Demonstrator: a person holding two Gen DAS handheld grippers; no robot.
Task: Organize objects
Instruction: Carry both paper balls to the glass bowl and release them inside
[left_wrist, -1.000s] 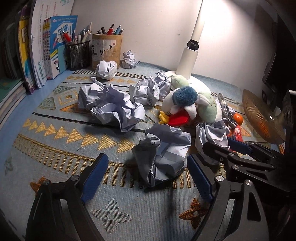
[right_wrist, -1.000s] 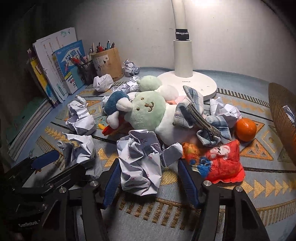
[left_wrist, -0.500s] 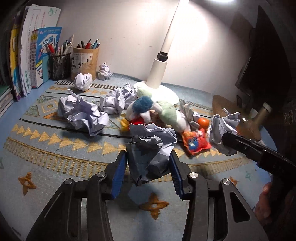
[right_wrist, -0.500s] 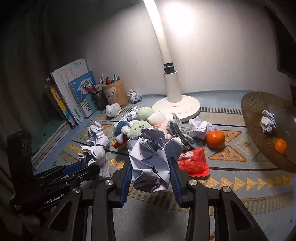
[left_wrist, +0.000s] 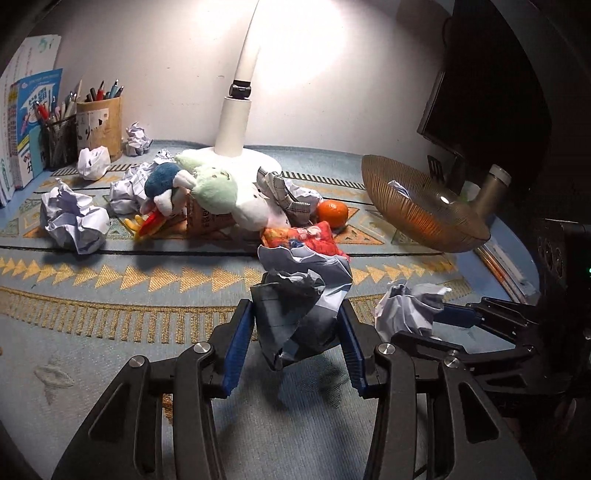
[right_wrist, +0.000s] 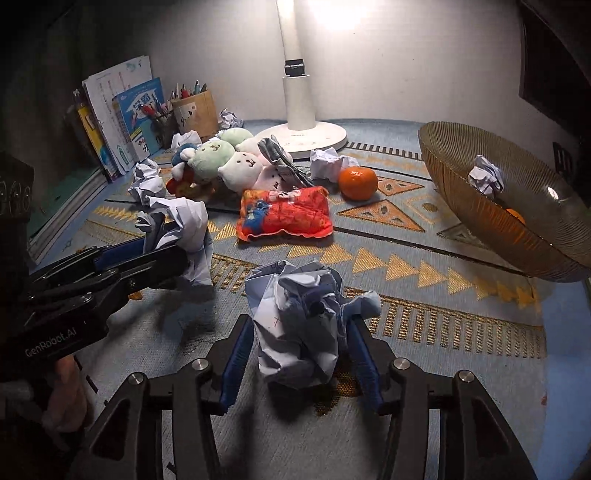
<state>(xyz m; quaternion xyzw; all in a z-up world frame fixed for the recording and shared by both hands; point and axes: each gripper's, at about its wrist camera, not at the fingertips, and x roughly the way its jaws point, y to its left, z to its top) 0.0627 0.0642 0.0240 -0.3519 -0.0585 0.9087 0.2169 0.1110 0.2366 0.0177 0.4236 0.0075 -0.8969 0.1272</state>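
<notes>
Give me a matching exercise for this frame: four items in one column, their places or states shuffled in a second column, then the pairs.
1. crumpled white paper ball
2. round orange tangerine
3. ribbed amber glass bowl
4. red printed snack pouch

A. holds a small paper wad
B. lying flat in front of the plush toys
C. clamped in the left gripper
D. on the mat beside the pouch

Pairs: 1-C, 2-D, 3-A, 4-B

Lit desk lamp (right_wrist: 297, 92) — patterned mat (right_wrist: 424, 314)

mat (right_wrist: 424, 254) blue, gold triangles | tangerine (right_wrist: 358, 178) orange | pouch (right_wrist: 284, 214) red
</notes>
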